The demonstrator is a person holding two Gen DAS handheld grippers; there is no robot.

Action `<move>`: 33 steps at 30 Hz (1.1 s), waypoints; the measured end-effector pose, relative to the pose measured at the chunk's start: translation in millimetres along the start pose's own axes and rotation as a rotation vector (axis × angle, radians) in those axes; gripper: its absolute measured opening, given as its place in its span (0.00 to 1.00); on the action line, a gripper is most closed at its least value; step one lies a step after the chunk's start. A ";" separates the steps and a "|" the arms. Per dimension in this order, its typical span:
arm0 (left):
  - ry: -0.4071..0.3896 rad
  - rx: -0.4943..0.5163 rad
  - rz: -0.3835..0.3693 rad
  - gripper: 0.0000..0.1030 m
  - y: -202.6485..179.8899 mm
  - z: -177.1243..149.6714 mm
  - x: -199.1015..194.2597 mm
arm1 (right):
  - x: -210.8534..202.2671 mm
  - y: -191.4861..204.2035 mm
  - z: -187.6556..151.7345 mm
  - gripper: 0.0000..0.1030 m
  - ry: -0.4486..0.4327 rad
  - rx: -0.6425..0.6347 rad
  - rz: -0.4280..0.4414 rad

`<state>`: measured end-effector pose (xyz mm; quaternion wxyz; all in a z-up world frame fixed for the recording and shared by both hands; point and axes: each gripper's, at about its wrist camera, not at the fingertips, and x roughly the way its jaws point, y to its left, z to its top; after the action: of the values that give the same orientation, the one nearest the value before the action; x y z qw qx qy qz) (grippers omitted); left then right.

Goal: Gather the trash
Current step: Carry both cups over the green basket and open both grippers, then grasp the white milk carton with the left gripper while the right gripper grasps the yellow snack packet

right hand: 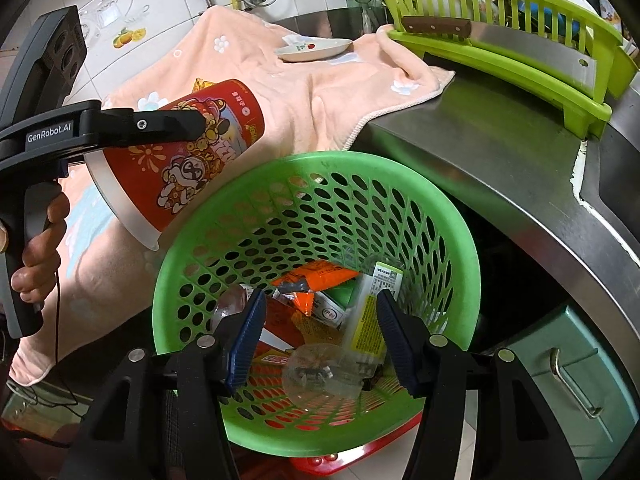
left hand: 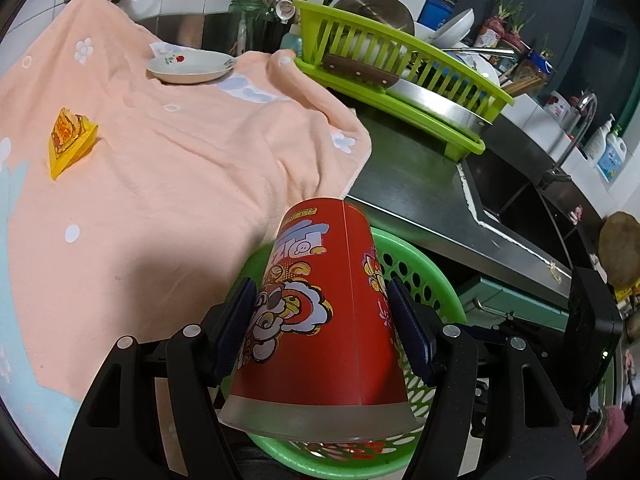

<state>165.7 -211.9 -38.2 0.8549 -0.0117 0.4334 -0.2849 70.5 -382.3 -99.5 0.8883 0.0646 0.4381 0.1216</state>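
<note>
Left wrist view: my left gripper clamps the red printed paper cup above the green perforated plastic basket. Right wrist view: my right gripper hangs spread, empty, over the basket's wrappers; cup beside its rim.

Red printed paper cup tilted above green perforated basket
</note>
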 end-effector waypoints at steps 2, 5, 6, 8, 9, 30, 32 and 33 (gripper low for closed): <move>0.006 -0.004 -0.001 0.65 0.1 -0.1 1.7 | 0.0 0.0 -0.1 0.55 -0.001 0.000 -0.002; 0.014 -0.009 -0.003 0.65 0.9 -0.6 3.8 | -0.2 0.0 -1.1 0.56 -0.002 0.000 -0.002; 0.017 -0.011 -0.005 0.65 0.9 -0.7 4.5 | -0.1 -0.2 -1.0 0.57 -0.002 0.000 -0.002; 0.021 -0.016 -0.011 0.65 0.9 -1.0 5.2 | 0.0 -0.4 -1.0 0.57 -0.002 0.000 0.000; 0.021 -0.016 -0.011 0.65 0.8 -1.2 5.3 | -0.3 -0.1 -1.1 0.58 -0.002 0.000 0.001; -0.021 -0.072 0.072 0.67 39.8 -1.3 -27.7 | 1.9 35.0 36.9 0.64 -0.038 -0.087 0.053; -0.030 -0.088 0.085 0.67 49.0 -0.7 -34.7 | 5.1 44.3 47.2 0.64 -0.042 -0.107 0.067; -0.034 -0.097 0.095 0.68 54.0 -0.1 -38.5 | 6.7 48.6 52.6 0.64 -0.045 -0.118 0.072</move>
<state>173.6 -147.5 -24.5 0.8732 -0.0372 0.4320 -0.2224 108.4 -334.2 -61.9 0.8952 0.0305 0.4076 0.1776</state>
